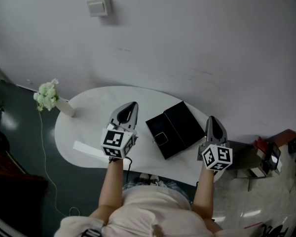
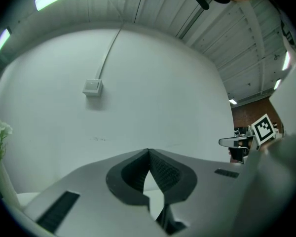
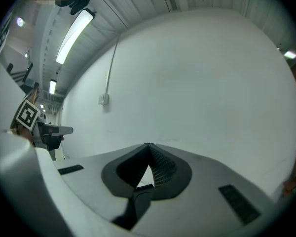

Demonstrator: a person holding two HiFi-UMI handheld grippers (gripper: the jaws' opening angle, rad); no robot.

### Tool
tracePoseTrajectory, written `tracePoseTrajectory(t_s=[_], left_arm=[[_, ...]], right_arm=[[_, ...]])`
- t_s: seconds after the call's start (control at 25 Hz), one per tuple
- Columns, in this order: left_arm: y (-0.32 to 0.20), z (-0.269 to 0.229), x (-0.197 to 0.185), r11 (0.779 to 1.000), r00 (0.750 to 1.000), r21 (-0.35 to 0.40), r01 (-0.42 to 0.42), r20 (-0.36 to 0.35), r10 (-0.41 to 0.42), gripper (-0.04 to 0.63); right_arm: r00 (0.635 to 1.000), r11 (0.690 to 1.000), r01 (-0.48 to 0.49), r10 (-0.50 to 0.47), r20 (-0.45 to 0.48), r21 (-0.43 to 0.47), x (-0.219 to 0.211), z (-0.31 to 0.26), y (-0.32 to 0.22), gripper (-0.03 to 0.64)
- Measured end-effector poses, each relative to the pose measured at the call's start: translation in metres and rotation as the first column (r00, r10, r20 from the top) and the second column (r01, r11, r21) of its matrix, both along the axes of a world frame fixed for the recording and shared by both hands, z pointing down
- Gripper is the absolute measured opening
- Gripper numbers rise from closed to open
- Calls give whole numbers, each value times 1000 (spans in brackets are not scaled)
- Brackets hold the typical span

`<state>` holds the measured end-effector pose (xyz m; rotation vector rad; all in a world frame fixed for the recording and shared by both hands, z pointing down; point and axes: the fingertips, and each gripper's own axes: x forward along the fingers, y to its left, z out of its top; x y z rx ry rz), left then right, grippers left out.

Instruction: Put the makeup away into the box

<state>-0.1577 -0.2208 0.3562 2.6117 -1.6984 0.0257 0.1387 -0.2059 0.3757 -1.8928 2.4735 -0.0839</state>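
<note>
Now the black box (image 1: 175, 128) lies between the left tongs (image 1: 131, 106) and right tongs (image 1: 212, 119), both pinched closed on nothing

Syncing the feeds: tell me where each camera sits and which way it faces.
Head view: on the person's head, looking steeply down at the table and black box; forearms, left gripper, right gripper show.
Left gripper view: rides that gripper, facing the wall; its shut jaws show.
Right gripper view: same, its own shut jaws.
Shared: both see the wall box.
</note>
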Motion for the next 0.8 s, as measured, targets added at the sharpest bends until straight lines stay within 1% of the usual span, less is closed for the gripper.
tracePoseTrajectory(t_s=[0.2,0.48,0.8], left_arm=[[1,-4,-2,1000,1000,7,1,3,-1,26],[0,-2,-6,1000,1000,-6,9,5,-9,26],[1,1,-21,999,999,-21,39,-2,-39,26]], right_arm=[[1000,1000,-13,13,-25,-3,-2,-1,0,15],[999,1000,-30,30,-37,-7,5,-3,-2,15],[998,999,-32,30,-56,-23,5,-1,-5,15]])
